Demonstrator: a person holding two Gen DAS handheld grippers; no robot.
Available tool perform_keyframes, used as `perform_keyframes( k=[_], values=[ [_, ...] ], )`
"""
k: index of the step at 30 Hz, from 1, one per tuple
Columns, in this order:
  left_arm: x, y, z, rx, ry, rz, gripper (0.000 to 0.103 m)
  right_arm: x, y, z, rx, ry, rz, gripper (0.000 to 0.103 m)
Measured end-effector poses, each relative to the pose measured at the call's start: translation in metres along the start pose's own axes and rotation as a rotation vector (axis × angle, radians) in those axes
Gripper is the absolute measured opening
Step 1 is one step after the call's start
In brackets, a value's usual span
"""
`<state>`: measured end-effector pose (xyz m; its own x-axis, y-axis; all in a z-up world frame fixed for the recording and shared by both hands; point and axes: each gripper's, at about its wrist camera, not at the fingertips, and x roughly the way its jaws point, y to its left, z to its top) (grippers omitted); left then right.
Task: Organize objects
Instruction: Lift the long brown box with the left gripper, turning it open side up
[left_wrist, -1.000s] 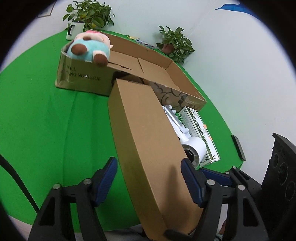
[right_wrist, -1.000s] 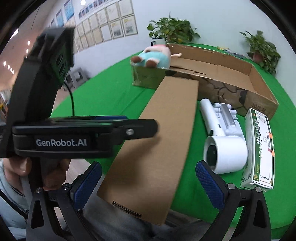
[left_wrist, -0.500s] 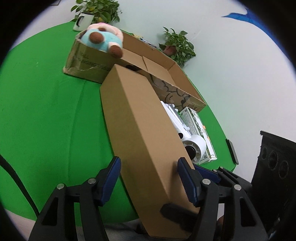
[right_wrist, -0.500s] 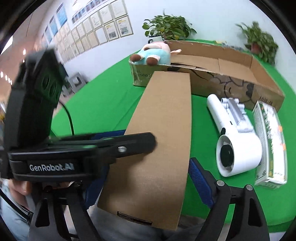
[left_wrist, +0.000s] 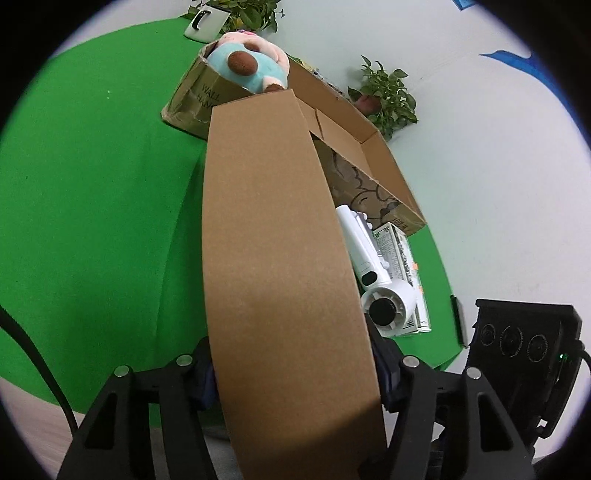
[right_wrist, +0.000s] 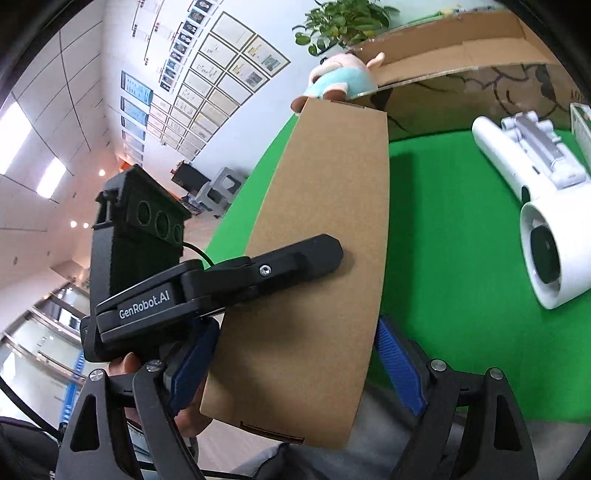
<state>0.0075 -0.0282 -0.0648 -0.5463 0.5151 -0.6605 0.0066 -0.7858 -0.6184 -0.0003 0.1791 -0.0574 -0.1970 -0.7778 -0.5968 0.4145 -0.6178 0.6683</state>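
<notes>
The left gripper (left_wrist: 295, 373) is clamping the near end of a long flat cardboard box (left_wrist: 273, 240), its jaws closing with both pads pressing the box's long sides. The right gripper (right_wrist: 295, 365) is straddling the same end of the box, jaws opening and the right pad standing clear of the edge. Ahead of both grippers, the box's far end is reaching an open carton (left_wrist: 354, 122) with a plush toy (left_wrist: 247, 66) on its rim. Right of the box, a white handheld appliance (right_wrist: 535, 206) is lying on the green counter (left_wrist: 92, 184).
</notes>
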Motion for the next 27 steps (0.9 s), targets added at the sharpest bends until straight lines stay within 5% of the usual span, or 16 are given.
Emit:
perform_keyframes(
  k=[10, 27],
  values=[
    [0.003, -0.035, 0.002, 0.110, -0.017, 0.140, 0.060, -0.011, 0.003, 0.004, -0.070, -0.032, -0.077, 0.098],
    [0.012, -0.080, -0.010, 0.269, 0.045, 0.125, 0.060, -0.065, -0.002, -0.019, -0.119, -0.139, -0.139, 0.097]
  ],
)
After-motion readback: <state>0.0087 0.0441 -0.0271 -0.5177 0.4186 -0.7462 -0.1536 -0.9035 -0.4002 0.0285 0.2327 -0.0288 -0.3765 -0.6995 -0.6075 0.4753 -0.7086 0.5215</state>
